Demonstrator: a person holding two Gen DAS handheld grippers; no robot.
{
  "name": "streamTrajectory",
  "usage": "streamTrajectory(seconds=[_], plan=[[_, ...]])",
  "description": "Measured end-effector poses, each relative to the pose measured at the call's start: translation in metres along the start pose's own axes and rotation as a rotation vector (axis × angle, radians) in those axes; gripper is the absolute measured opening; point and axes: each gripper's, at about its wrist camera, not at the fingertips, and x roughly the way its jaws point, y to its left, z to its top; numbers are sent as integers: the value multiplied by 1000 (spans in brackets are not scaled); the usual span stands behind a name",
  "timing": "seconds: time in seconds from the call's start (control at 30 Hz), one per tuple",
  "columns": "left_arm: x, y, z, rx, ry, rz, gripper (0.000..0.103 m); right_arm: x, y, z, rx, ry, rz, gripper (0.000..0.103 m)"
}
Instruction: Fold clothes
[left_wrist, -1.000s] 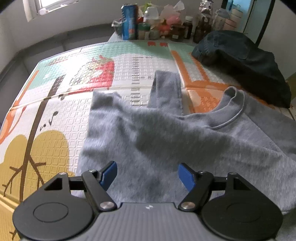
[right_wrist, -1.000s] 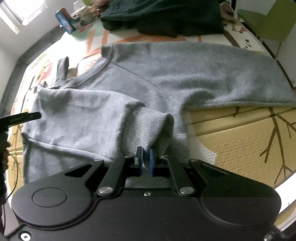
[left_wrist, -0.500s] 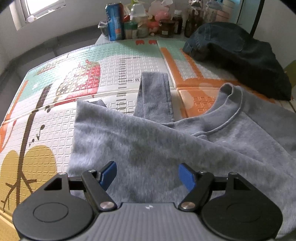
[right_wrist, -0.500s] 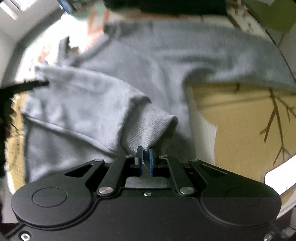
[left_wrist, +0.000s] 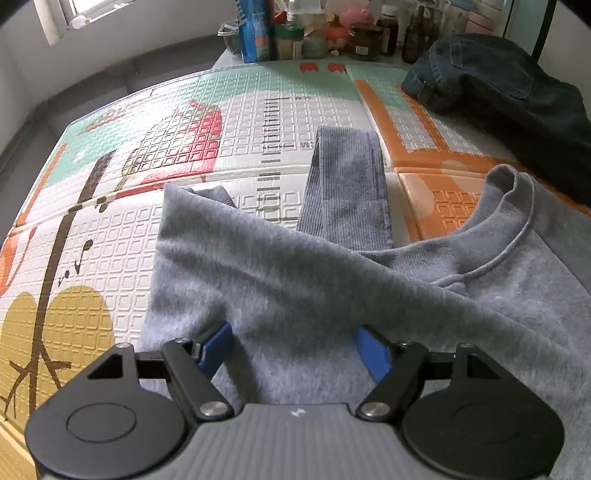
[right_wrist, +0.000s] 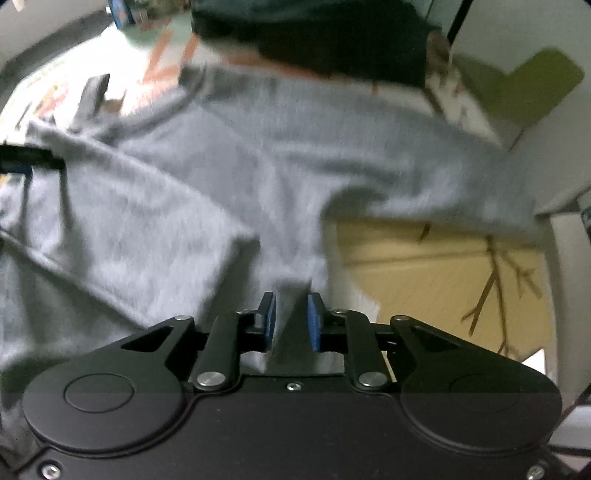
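A grey sweatshirt (left_wrist: 332, 280) lies on a patterned foam mat (left_wrist: 236, 122), one sleeve folded across its body, with a ribbed cuff (left_wrist: 347, 184) sticking out past the top edge. My left gripper (left_wrist: 293, 347) is open, its blue pads low over the sweatshirt's near part. In the right wrist view the sweatshirt (right_wrist: 229, 155) is blurred. My right gripper (right_wrist: 290, 317) is partly open over the cloth; the sleeve cuff it held is out of its jaws.
A dark denim garment (left_wrist: 517, 96) lies at the far right of the mat. Cans, jars and bottles (left_wrist: 317, 33) crowd the far edge. A green chair (right_wrist: 524, 85) stands beyond the mat's right side.
My right gripper has opened and let go of the sleeve cuff, and it has moved. My left gripper has moved closer over the sweatshirt, still open.
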Motion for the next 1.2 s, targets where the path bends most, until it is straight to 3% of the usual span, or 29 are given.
streamTrajectory(seconds=[0.17, 0.4, 0.83, 1.2], plan=[[-22, -9, -1, 9, -38, -66, 77, -21, 12, 26, -21, -82, 77, 17], [-37, -26, -21, 75, -33, -136, 77, -12, 43, 45, -53, -118, 175, 14], [-20, 1, -54, 38, 46, -51, 79, 59, 47, 16, -2, 11, 136, 13], [-18, 22, -56, 14, 32, -19, 83, 72, 31, 0, 23, 32, 128, 7]])
